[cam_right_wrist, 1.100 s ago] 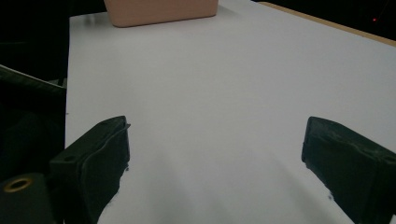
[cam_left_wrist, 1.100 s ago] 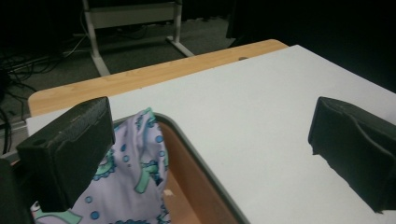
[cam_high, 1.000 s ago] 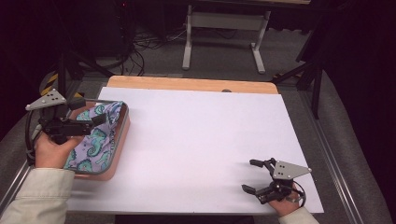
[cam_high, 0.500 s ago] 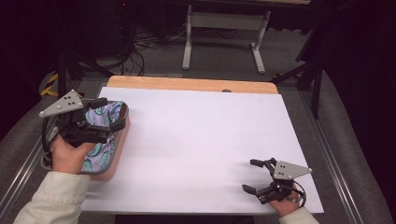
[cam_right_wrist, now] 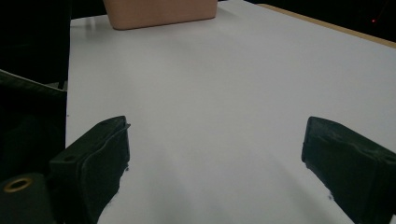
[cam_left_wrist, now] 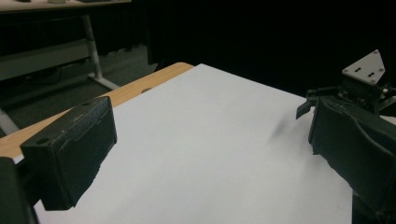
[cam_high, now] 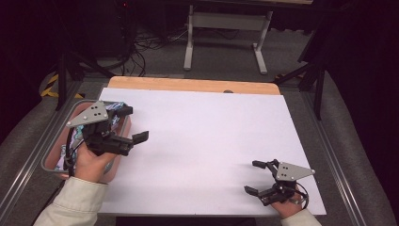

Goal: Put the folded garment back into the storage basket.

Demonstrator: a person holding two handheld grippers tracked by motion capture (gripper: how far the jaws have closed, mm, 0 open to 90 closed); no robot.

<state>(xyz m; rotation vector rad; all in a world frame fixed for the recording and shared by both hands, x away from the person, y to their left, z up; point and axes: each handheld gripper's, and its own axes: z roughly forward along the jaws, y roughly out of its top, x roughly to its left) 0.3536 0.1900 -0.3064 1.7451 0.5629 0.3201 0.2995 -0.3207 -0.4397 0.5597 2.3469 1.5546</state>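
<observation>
A pink tray [cam_high: 51,159] sits at the table's left edge with a patterned teal and white cloth [cam_high: 114,107] lying in it. My left gripper [cam_high: 132,124] hovers at the tray's right rim, over the white table top [cam_high: 202,136], open and empty. In the left gripper view its jaws stand wide apart around bare white surface [cam_left_wrist: 210,154], and the other gripper [cam_left_wrist: 362,77] shows far off. My right gripper [cam_high: 253,177] rests near the front right corner, open with nothing in it. The right gripper view looks between its spread jaws [cam_right_wrist: 217,163] toward the pink tray [cam_right_wrist: 159,11].
A wooden strip [cam_high: 188,85] runs along the table's far edge. A grey metal frame [cam_high: 336,155] borders the table. Beyond it stand a white table stand [cam_high: 190,42] and cables [cam_high: 146,40] on the dark floor.
My left gripper has moved right, from over the patterned cloth in the tray to the tray's right rim. The cloth stays in the tray. The right gripper has not moved.
</observation>
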